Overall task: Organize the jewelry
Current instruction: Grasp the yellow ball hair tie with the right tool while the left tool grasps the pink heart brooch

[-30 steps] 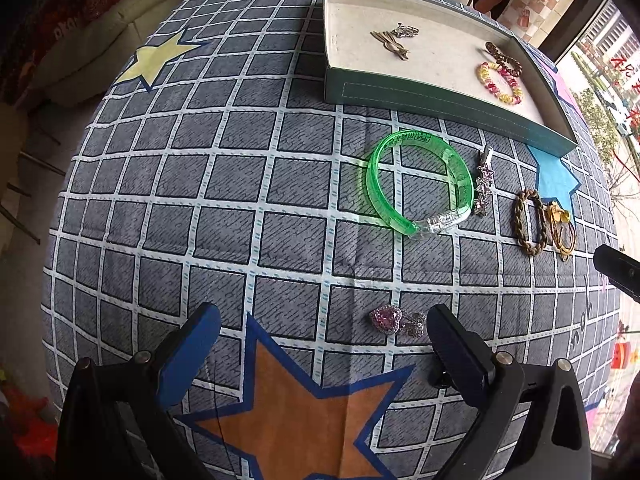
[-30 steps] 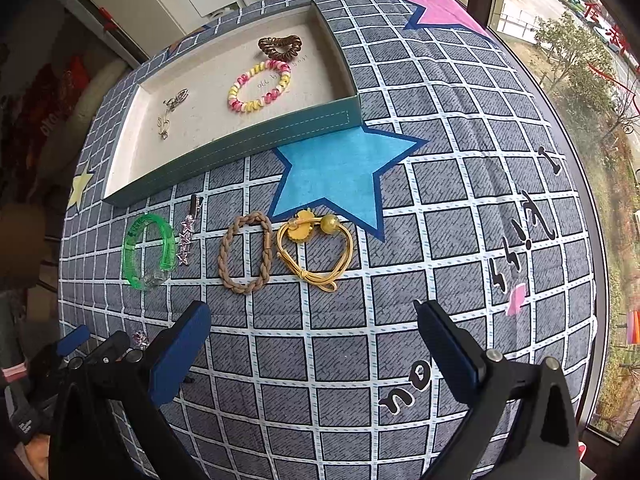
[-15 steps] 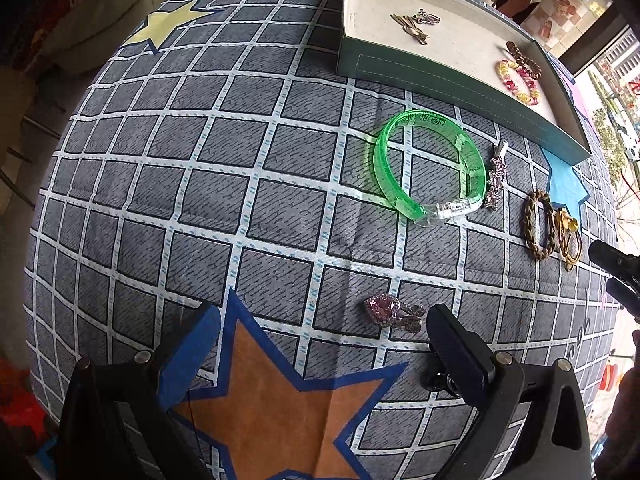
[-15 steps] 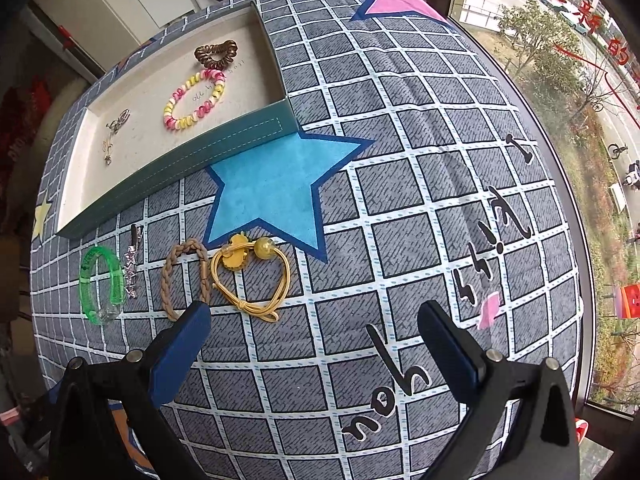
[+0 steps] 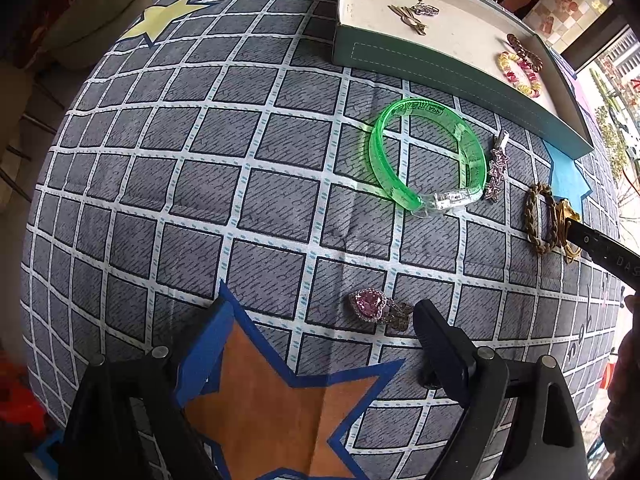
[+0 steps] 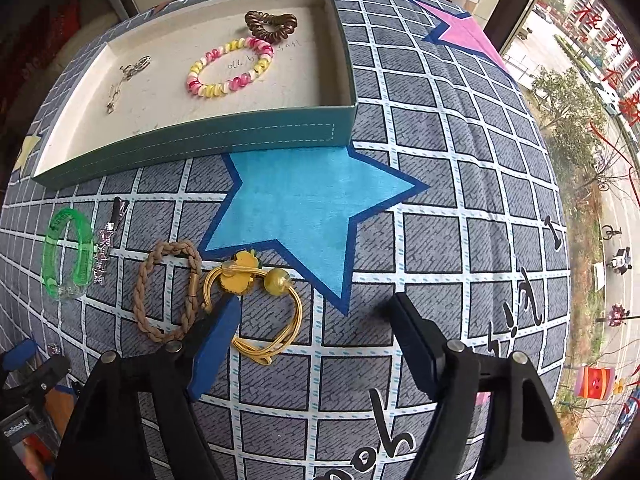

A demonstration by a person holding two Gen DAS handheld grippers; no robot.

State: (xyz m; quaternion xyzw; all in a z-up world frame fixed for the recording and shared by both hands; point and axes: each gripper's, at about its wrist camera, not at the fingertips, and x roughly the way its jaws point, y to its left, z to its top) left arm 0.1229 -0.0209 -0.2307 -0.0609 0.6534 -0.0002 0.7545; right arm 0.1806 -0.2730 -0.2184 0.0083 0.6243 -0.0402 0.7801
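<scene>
A green-walled tray (image 6: 200, 136) holds a yellow-pink coil bracelet (image 6: 230, 68), a brown coil tie (image 6: 272, 24) and small metal clips (image 6: 128, 74). In front of it on the cloth lie a green bangle (image 5: 426, 160), a sparkly star clip (image 5: 496, 170), a braided tan band (image 6: 170, 292) and a yellow hair tie (image 6: 256, 300). A pink heart brooch (image 5: 378, 308) lies near my open, empty left gripper (image 5: 320, 320), close to its right finger. My right gripper (image 6: 316, 312) is open, low over the yellow hair tie, its left fingertip touching the tie's loop.
The table wears a grey grid cloth (image 5: 200, 160) with star patches: orange (image 5: 280, 392), blue (image 6: 304, 200), pink (image 6: 460, 28), yellow (image 5: 160, 20). The table's right edge borders a window (image 6: 592, 120). A sofa (image 5: 80, 8) lies beyond the left edge.
Both grippers have moved forward and down. The left has closed in on the pink heart brooch; the right has come down onto the yellow hair tie. Nothing has been picked up.
</scene>
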